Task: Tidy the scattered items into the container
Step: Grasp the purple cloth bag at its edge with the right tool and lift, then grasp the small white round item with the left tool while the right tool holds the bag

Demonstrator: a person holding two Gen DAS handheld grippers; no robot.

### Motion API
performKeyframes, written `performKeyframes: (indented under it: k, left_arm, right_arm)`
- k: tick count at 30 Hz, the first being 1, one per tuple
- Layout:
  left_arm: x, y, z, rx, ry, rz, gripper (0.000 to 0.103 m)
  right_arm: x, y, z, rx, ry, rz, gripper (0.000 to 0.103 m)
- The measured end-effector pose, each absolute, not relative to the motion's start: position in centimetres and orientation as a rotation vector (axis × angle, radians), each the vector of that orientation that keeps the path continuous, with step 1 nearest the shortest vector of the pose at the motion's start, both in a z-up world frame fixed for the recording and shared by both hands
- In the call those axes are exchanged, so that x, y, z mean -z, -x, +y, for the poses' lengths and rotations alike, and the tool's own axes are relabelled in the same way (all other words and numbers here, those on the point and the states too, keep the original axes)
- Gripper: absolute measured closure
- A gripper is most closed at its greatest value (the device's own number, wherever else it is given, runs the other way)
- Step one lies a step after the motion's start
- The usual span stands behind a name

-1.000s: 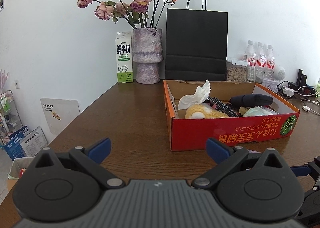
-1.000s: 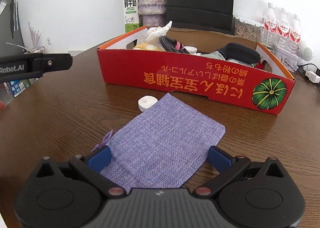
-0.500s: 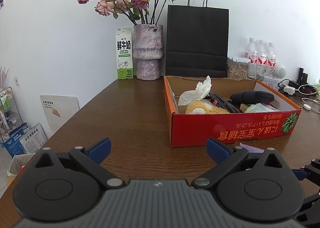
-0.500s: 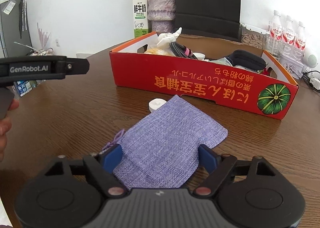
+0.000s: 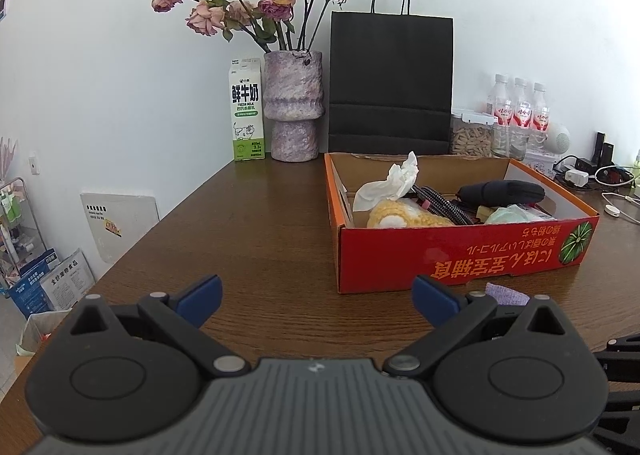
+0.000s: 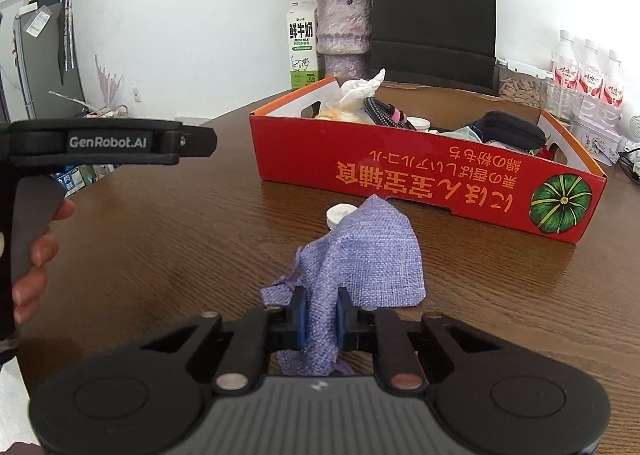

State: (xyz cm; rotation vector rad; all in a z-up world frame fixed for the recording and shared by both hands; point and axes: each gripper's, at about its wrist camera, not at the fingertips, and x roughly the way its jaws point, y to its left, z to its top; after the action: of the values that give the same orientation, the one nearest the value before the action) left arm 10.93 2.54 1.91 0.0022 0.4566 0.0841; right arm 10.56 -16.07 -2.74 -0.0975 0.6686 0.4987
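A red cardboard box (image 6: 424, 179) stands on the brown table, holding a tissue, cables, a black pouch and other items; it also shows in the left wrist view (image 5: 460, 251). My right gripper (image 6: 322, 315) is shut on a purple woven pouch (image 6: 372, 251), which is bunched up and lifted in front of the box. A small white round cap (image 6: 340, 214) lies on the table just behind the pouch. My left gripper (image 5: 316, 295) is open and empty, left of the box; its body shows in the right wrist view (image 6: 108, 141). A corner of the pouch (image 5: 506, 295) shows behind its right finger.
A milk carton (image 5: 248, 111), a vase of dried roses (image 5: 294, 103) and a black paper bag (image 5: 390, 83) stand at the back by the wall. Water bottles (image 5: 520, 107), a jar and cables sit at the back right. The table's left edge drops to floor clutter.
My right gripper has closed on the purple pouch, which went from lying flat to bunched and lifted. My left gripper has drawn back from the box a little and stays open.
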Motion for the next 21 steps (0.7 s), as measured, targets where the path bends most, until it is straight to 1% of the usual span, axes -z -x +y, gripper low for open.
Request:
performKeyframes:
  k: [3,11,21]
  left_arm:
    - [-2.1,-11.0,2.3,-0.08,-0.002,0.454,0.0]
    - [-2.2,-11.6,0.1,-0.03,-0.013,0.46,0.0]
    - [-0.9,-14.5,-3.7,0.016,-0.015,0.534,0.0]
  right_arm:
    - [2.4,-10.6,-17.1,-0.465,0.062,0.645,0.093]
    - [1.0,-11.0,-20.7,-0.347,-0.005,0.566,0.093]
    - [-1.5,-12.8,-24.0,-0.256,-0.013,0.458,0.093]
